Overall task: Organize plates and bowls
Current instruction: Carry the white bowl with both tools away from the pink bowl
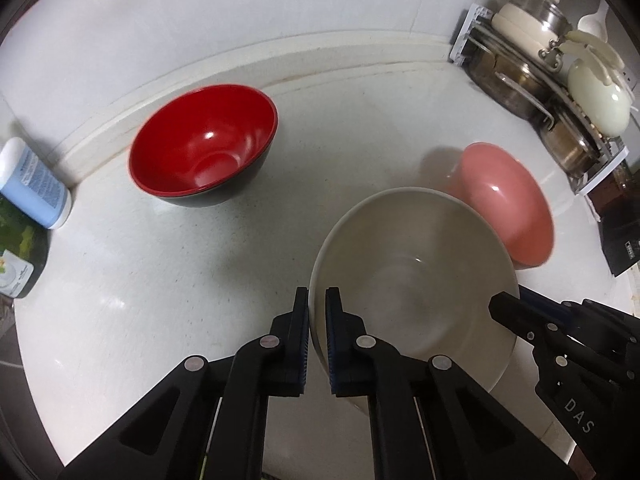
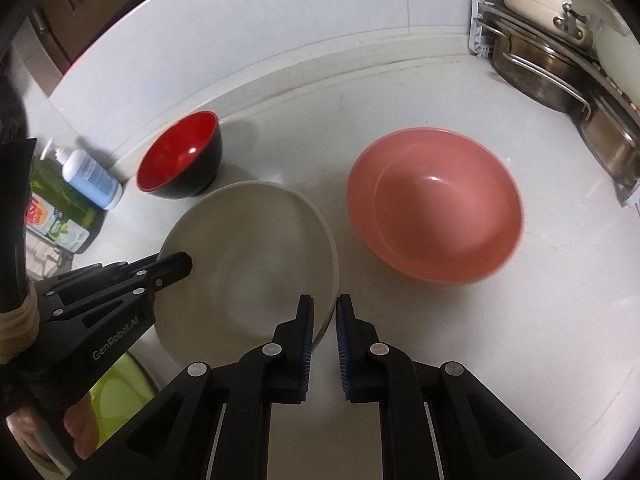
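Left claw (image 1: 317, 312): jaws nearly together, clamped on the near-left rim of the wide beige ceramic bowl (image 1: 416, 264), one pad outside the wall, one inside. Seen from the right wrist view, the left claw (image 2: 176, 266) comes in from the left over that rim.

Right claw (image 2: 324, 320): jaws a narrow gap apart, straddling the beige bowl's (image 2: 248, 256) right-hand rim. Whether the pads actually press the wall, I cannot tell. In the left wrist view the right claw's tip (image 1: 506, 308) sits at the bowl's right edge.

Beige bowl: upright on the white speckled bench (image 1: 180, 280), nothing in it.

Pink glossy bowl (image 2: 434, 204): upright on the bench just right of the beige one, small gap between them in the right wrist view, empty. In the left view it (image 1: 506, 204) shows partly behind the beige rim.

Red-inside, black-outside bowl (image 1: 204, 146): upright near the back wall, left of the others, well apart from the beige bowl, empty.

Left edge: pale blue bottle with printed label (image 1: 34, 184) lying tilted against a green dish-soap bottle (image 2: 60, 208).

Back right corner: dish rack (image 1: 532, 80) with steel pots and cream-coloured ware.
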